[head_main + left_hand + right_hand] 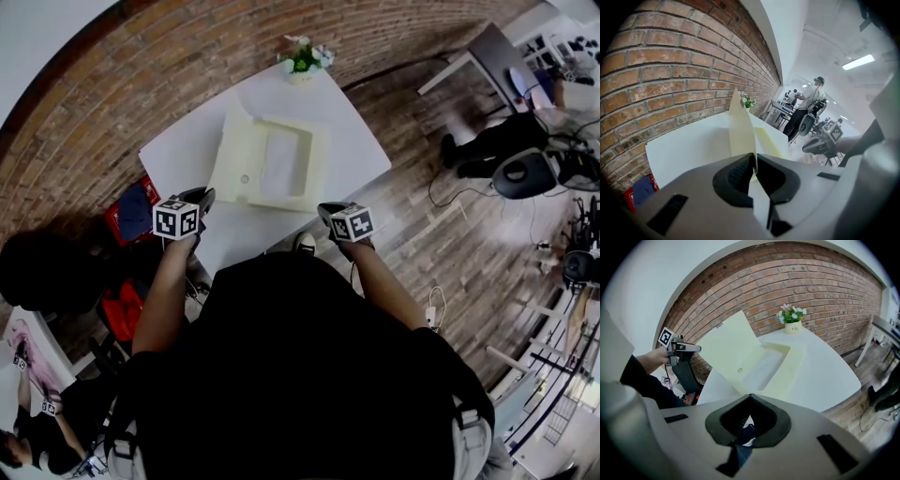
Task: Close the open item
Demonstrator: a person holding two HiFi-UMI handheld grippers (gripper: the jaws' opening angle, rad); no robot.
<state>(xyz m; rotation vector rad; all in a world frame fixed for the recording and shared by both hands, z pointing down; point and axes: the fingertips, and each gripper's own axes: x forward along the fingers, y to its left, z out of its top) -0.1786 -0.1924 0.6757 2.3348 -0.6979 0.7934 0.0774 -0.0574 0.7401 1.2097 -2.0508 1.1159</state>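
A pale yellow box (281,169) lies open on the white table (178,155), its tray (771,366) flat and its lid (726,345) lifted at a slant on the left side. My left gripper (206,195) is shut on the lid's near left edge. In the left gripper view the lid (740,126) stands edge-on and runs down between the closed jaws (753,157). The right gripper view shows that left gripper (693,348) at the lid's rim. My right gripper (325,210) hovers off the table's near edge, short of the box, shut with nothing in it (750,397).
A small flower pot (302,61) stands at the table's far end, by the brick wall. A red bag (131,211) lies on the floor left of the table. A person (497,141) sits by a desk at the right, near office chairs.
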